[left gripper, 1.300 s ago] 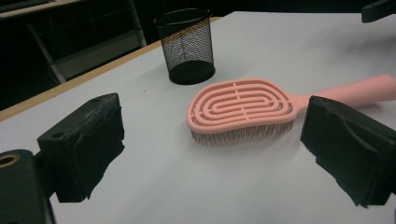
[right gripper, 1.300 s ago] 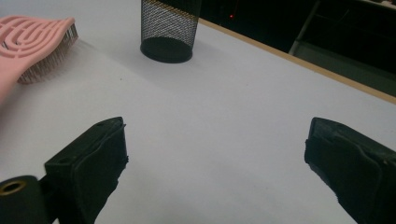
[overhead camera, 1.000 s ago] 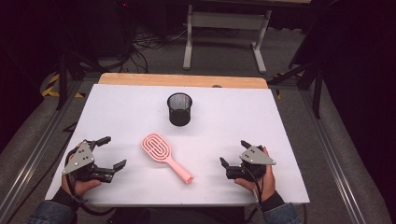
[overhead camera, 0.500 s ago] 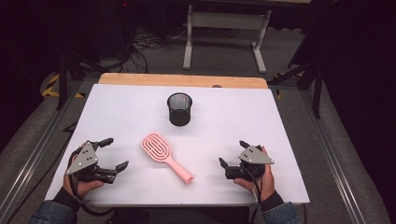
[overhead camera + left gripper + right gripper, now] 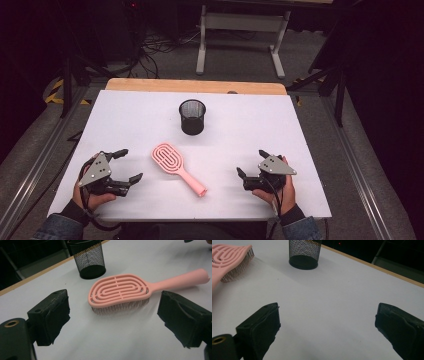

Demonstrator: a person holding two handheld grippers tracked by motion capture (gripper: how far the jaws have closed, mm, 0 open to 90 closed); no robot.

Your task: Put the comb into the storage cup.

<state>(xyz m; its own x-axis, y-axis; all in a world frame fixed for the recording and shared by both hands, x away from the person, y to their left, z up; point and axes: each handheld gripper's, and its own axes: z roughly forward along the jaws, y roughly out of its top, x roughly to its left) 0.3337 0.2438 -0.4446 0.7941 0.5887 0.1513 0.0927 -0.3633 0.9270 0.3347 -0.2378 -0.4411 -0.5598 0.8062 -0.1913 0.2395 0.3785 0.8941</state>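
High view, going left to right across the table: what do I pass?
Left gripper with open jaws → pink hairbrush lying flat → right gripper, open. The black mesh cup stands farther back, above the brush's span, so it is left out of the order.

A wide white tabletop (image 5: 125, 115) lies mostly bare. A black wire-mesh cup (image 5: 192, 116) stands upright near the far middle. A pink plastic hairbrush (image 5: 177, 168) lies flat in the near middle, well apart from the cup. Bare surface runs between brush and cup, and along both sides.
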